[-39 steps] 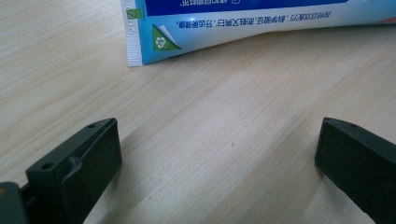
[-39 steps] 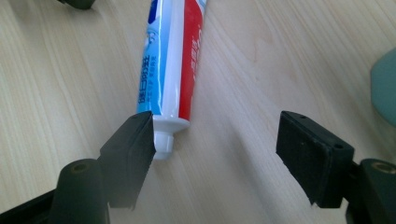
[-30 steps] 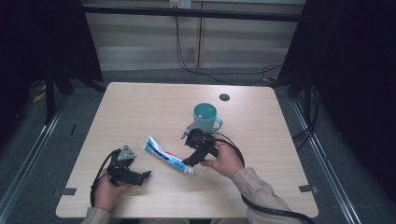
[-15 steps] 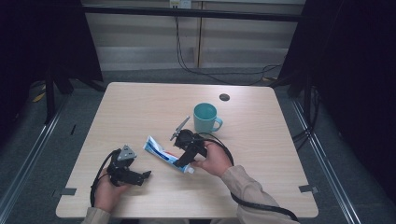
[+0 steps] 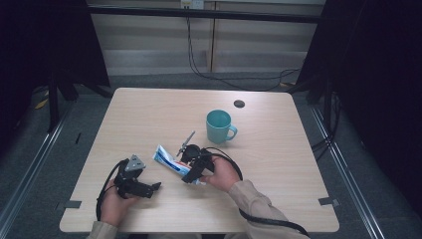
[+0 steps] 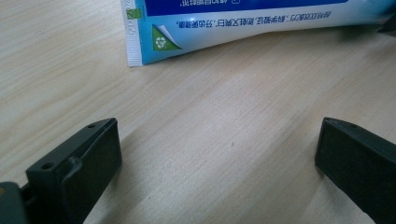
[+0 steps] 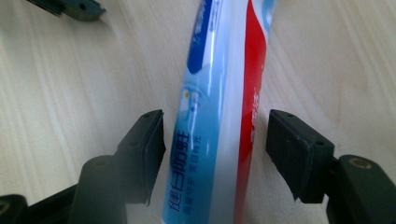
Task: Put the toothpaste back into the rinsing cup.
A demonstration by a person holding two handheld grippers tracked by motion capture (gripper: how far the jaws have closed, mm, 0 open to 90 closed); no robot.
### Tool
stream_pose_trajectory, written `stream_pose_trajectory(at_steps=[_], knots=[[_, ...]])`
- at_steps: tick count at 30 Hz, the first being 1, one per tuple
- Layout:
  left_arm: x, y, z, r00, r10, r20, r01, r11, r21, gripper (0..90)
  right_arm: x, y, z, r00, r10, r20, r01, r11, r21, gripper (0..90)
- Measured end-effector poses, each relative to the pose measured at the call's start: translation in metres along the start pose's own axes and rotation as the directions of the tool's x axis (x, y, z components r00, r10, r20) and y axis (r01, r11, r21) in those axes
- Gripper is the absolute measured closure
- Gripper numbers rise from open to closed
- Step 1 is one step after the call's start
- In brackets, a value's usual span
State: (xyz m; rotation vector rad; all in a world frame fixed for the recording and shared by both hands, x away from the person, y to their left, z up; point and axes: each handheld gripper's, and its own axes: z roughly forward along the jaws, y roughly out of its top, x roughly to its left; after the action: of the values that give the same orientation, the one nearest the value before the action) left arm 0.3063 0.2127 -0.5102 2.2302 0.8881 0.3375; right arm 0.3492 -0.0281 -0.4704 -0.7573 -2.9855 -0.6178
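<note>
One tube: a toothpaste tube (image 5: 169, 162) lies flat on the surface (image 5: 149, 119), slantwise, between the two hands and well short of the mug (image 5: 219, 126).
Right gripper (image 5: 193, 169): set down over the tube's cap end; in the right gripper view the fingers (image 7: 144, 144) straddle the tube (image 7: 219, 140) with a sliver of gap on each side. They have just been closing in, tube between them, but are not yet pressing on it.
Left gripper (image 5: 144, 188): parked on the surface just beside the tube's crimped tail (image 6: 140, 42), fingers (image 6: 79, 163) spread wide with nothing but bare wood between them.
How it will handle: light and soft, I'd say; the glossy skin looks slippery, and a hard pinch mid-body would dent it or push paste toward the cap.
Where to take hold: across the narrow width near the cap shoulder, where it is stiffest, and squeeze gently.
</note>
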Motion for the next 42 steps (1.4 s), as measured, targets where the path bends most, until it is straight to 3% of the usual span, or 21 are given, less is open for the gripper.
stream_pose_trajectory(at_steps=[4,5,8,10,15,19,21,22,27,30,34,35,37,39,41,42], knots=[[0.000,0.000,0.000,1.0000,0.000,0.000,0.000,1.0000,0.000,0.1,-0.002,-0.005,0.004,1.0000,-0.007,0.006,0.007,1.000,0.000,44.3],[0.000,0.000,0.000,1.0000,0.000,0.000,0.000,1.0000,0.000,0.1,-0.002,-0.006,0.003,0.9999,-0.013,-0.002,0.013,1.000,-0.004,48.2],[0.000,0.000,0.000,1.0000,0.003,-0.005,-0.003,1.0000,0.000,0.1,-0.002,-0.006,0.000,0.9993,-0.019,0.033,0.019,1.000,0.020,64.0],[0.000,0.000,0.000,1.0000,0.001,-0.004,-0.001,1.0000,-0.001,0.1,-0.003,-0.006,-0.004,0.9988,-0.026,0.041,0.025,0.999,0.027,69.3],[0.000,0.000,-0.001,0.9999,-0.009,-0.012,0.009,1.0000,-0.003,2.3,-0.005,-0.012,-0.010,0.9978,-0.007,0.066,0.007,1.000,0.010,72.4],[0.000,0.004,-0.006,0.9985,-0.041,-0.034,0.041,0.9991,-0.005,15.5,-0.012,-0.022,-0.024,0.9975,0.031,0.064,-0.027,0.998,-0.060,72.9],[0.000,0.008,-0.010,0.9982,-0.060,-0.008,0.060,0.9980,-0.021,17.2,-0.013,-0.025,-0.034,0.9970,0.040,0.066,-0.035,0.996,-0.085,72.8],[0.000,0.010,-0.011,0.9977,-0.067,-0.001,0.067,0.9971,-0.036,18.1,-0.014,-0.028,-0.039,0.9955,0.034,0.088,-0.025,0.995,-0.093,72.8],[-0.005,0.021,-0.013,0.9964,-0.074,0.042,0.077,0.9946,-0.070,20.4,-0.019,-0.042,-0.054,0.9942,0.059,0.090,-0.046,0.989,-0.138,72.8],[-0.005,0.030,-0.011,0.9878,-0.110,0.110,0.121,0.9873,-0.103,21.1,-0.020,-0.048,-0.060,0.9929,0.068,0.098,-0.052,0.986,-0.155,72.8],[-0.004,0.040,-0.006,0.9636,-0.160,0.214,0.190,0.9738,-0.125,23.1,-0.021,-0.054,-0.064,0.9925,0.077,0.095,-0.058,0.981,-0.184,72.8],[-0.004,0.043,-0.004,0.9542,-0.178,0.240,0.214,0.9676,-0.134,23.1,-0.021,-0.055,-0.065,0.9922,0.077,0.098,-0.057,0.980,-0.190,72.8],[-0.006,0.049,-0.001,0.9515,-0.177,0.251,0.217,0.9661,-0.140,23.6,-0.022,-0.057,-0.067,0.9923,0.081,0.094,-0.060,0.977,-0.205,72.8],[-0.007,0.055,0.002,0.9429,-0.180,0.280,0.229,0.9617,-0.151,23.9,-0.023,-0.059,-0.070,0.9914,0.092,0.093,-0.070,0.974,-0.217,72.8],[-0.009,0.063,0.004,0.9466,-0.162,0.279,0.211,0.9646,-0.157,24.1,-0.023,-0.060,-0.071,0.9910,0.097,0.092,-0.074,0.971,-0.229,72.8],[-0.009,0.064,0.006,0.9439,-0.168,0.284,0.220,0.9620,-0.162,24.2,-0.023,-0.061,-0.071,0.9913,0.094,0.092,-0.072,0.971,-0.226,72.7]])
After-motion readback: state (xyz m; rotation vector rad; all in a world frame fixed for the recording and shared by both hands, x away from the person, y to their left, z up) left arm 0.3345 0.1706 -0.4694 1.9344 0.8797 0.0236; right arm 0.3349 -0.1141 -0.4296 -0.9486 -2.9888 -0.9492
